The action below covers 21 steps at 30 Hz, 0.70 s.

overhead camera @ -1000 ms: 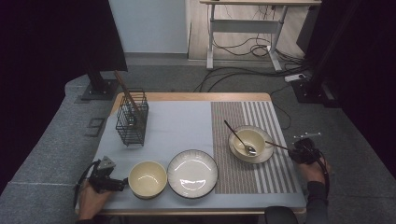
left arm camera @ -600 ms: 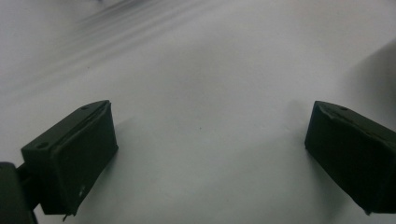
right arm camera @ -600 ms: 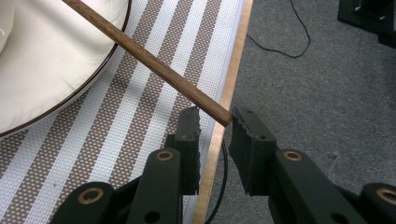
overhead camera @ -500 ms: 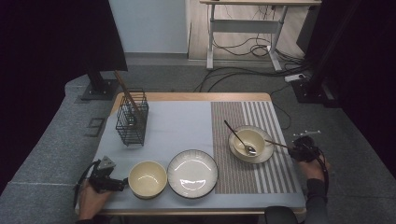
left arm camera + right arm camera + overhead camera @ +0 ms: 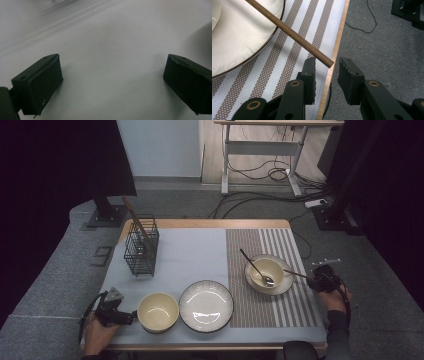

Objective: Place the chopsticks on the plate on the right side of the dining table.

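Brown wooden stick (image 5: 289, 33) lies across the cream bowl (image 5: 269, 274); right gripper (image 5: 327, 66) jaws, just opening, flank its free end without pinching. Left gripper (image 5: 112, 75) spread wide.

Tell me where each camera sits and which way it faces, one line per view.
High view: above the person's side, looking forward and down on the table; both forearms, left gripper and right gripper show.
Left gripper view: on the left gripper, facing a pale blurred surface close up; two wide-apart jaws.
Right gripper view: on the right gripper, facing the wooden stick, bowl, striped mat; its jaws.
Shared: high and right gripper views both show the stick on the bowl.
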{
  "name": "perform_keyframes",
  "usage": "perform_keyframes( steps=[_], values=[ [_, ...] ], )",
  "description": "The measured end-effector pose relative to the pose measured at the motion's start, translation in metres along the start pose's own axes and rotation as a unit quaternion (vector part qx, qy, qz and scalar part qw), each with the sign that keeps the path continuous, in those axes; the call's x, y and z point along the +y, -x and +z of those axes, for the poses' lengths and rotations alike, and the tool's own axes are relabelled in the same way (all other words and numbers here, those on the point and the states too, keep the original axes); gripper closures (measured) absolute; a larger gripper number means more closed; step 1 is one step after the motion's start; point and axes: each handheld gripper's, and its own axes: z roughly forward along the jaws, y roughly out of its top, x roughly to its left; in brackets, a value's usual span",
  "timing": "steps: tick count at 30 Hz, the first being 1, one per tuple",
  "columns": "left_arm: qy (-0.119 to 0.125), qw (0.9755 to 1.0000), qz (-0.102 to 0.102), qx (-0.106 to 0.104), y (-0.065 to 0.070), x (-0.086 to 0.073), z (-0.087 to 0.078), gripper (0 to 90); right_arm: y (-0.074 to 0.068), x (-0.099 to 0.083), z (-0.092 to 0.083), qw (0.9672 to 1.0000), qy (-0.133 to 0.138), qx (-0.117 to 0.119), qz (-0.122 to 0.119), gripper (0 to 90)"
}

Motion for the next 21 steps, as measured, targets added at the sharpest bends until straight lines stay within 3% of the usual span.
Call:
perform_keyframes(
  steps=[21],
  values=[
    [0.000, 1.0000, 0.000, 0.001, 0.0002, -0.0001, -0.0001, 2.3, 0.0032, 0.0064, 0.0092, 1.0000, -0.005, -0.007, -0.004, 66.5]
  ],
)
